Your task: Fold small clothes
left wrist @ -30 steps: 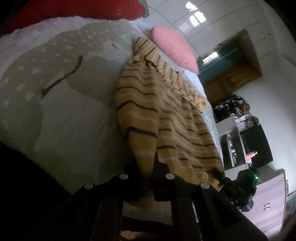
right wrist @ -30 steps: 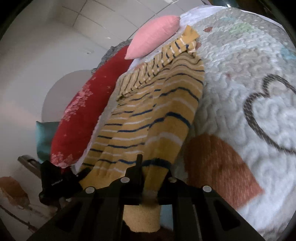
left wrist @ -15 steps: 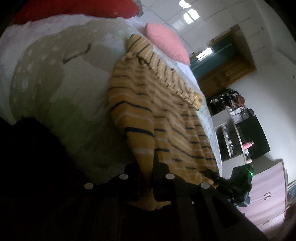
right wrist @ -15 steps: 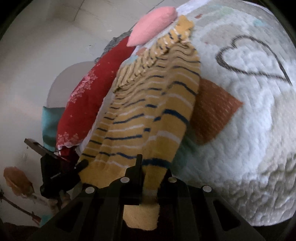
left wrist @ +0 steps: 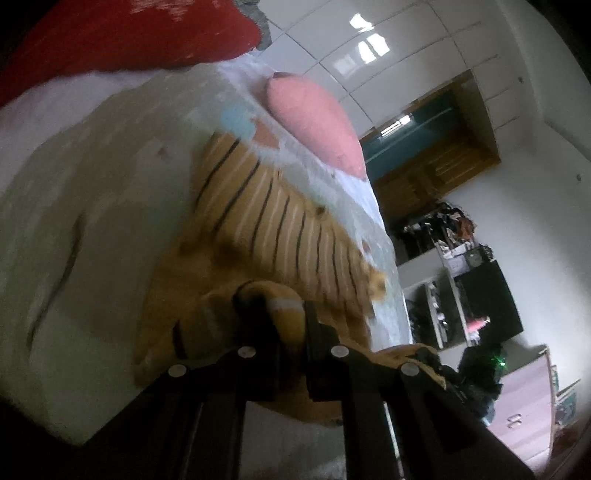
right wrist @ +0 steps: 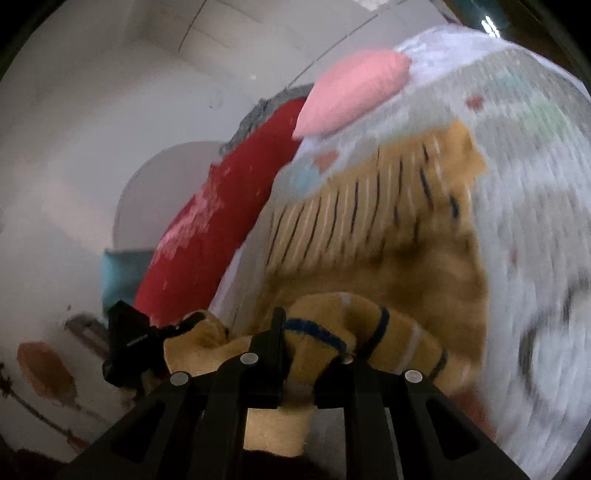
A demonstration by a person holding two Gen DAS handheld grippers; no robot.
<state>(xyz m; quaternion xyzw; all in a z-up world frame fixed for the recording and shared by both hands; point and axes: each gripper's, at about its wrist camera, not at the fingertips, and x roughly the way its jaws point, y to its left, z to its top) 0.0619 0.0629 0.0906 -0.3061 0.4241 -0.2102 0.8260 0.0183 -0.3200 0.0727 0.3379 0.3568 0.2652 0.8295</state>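
Left wrist view: the left gripper (left wrist: 286, 325) pinches a bunched hem of the striped yellow sweater (left wrist: 273, 218) at lower centre; the rest lies on the quilted bed (left wrist: 92, 177), pink pillow (left wrist: 314, 122) above. Right wrist view: the right gripper (right wrist: 306, 343) clamps the sweater's other hem corner, low centre; red cushion (right wrist: 221, 229) at left.

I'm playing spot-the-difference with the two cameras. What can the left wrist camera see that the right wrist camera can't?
Only the left wrist view shows the wooden cupboard, the cluttered shelf unit and a pale pink drawer cabinet.

Only the right wrist view shows a teal cushion and an arched wall niche.

Both show the yellow striped knitted sweater on the quilted bedspread, the oval pink pillow, the big red cushion, and jaws pinching sweater fabric: left gripper, right gripper.
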